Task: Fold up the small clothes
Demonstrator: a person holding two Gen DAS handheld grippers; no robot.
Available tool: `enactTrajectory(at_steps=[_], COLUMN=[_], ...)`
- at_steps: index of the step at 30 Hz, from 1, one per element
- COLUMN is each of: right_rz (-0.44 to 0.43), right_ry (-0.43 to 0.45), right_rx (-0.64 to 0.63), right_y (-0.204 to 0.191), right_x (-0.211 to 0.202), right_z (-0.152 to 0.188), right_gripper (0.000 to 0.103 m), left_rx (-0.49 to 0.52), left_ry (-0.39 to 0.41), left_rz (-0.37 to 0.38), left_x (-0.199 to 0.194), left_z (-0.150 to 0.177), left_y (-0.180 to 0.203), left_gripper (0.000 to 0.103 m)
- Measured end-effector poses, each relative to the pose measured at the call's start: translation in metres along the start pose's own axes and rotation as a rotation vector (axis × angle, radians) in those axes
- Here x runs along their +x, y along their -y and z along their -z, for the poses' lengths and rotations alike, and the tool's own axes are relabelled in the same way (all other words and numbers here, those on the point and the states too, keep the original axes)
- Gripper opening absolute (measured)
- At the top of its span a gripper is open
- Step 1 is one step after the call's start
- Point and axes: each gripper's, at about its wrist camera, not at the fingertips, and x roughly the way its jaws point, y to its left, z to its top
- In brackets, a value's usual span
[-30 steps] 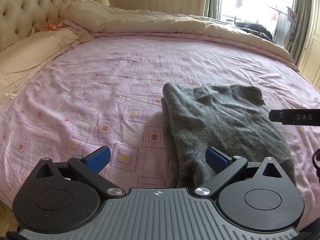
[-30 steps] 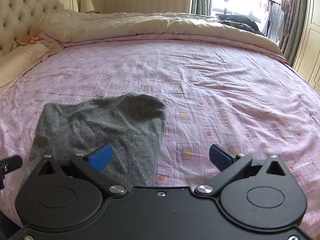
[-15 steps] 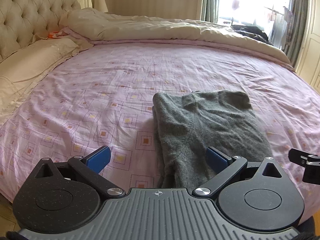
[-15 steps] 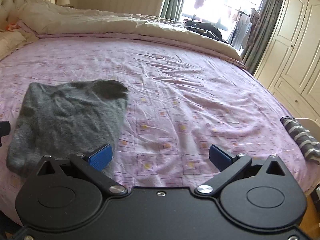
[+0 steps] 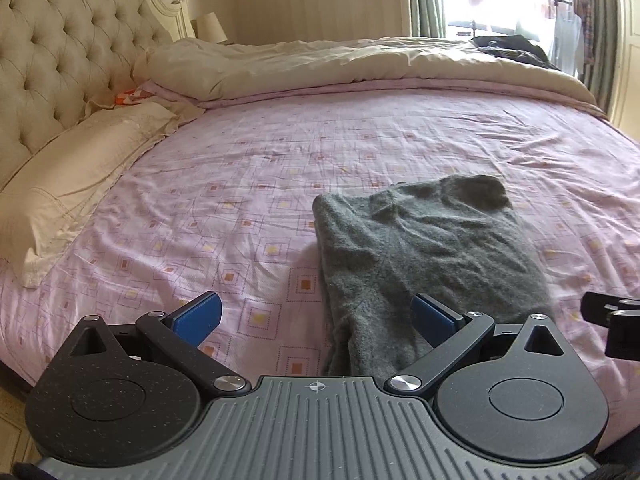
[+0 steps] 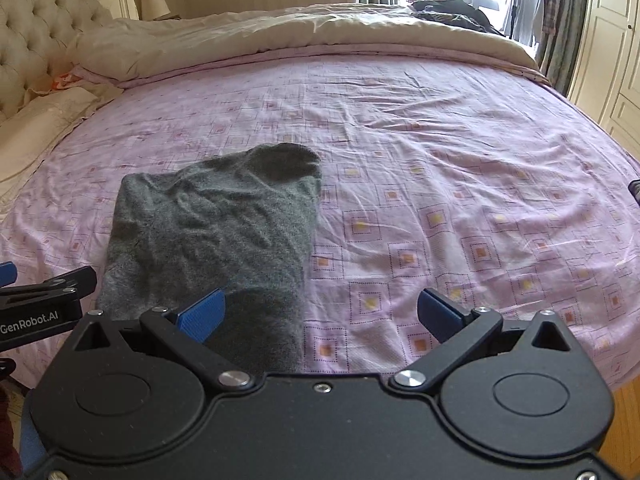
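Left wrist view shows the left gripper (image 5: pixel 316 316) spread wide and holding nothing, low over the near edge of the bed (image 5: pixel 280 152). The gray sweater (image 5: pixel 424 248) lies flat on the pink sheet (image 5: pixel 240 208), folded into a neat block, with its near end hanging close to the bed's edge. The right blue finger (image 5: pixel 432 316) sits over that near end. In the right wrist view the right gripper (image 6: pixel 320 316) is spread wide too and empty, with the sweater (image 6: pixel 216 232) under its left finger (image 6: pixel 202 314). Both grippers seem set by the near end so they can grab it for one more fold, or the fold may be done.
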Motion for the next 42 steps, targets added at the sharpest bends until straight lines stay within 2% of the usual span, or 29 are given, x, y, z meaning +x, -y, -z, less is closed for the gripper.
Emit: enactTrajectory(at_steps=[7, 17, 42], right_rz=[-0.041, -0.078, -0.123], right_ry=[-0.008, -0.036, -0.053], right_rx=[-0.035, -0.058, -0.018], right_y=[-0.011, -0.024, -0.013], right_x=[-0.005, -0.004, -0.006], right_z=[0.002, 0.008, 0.013], right_gripper=[0.102, 0.102, 0.102], left_rx=[-0.026, -0.015, -0.011], left_ry=[-0.054, -0.085, -0.124], left_rz=[0.033, -0.008, -0.040], left_x=[0.002, -0.001, -0.007], left_z=[0.004, 0.011, 0.021], left_y=[-0.003, -0.010, -0.018], left_gripper=[0.102, 0.102, 0.102])
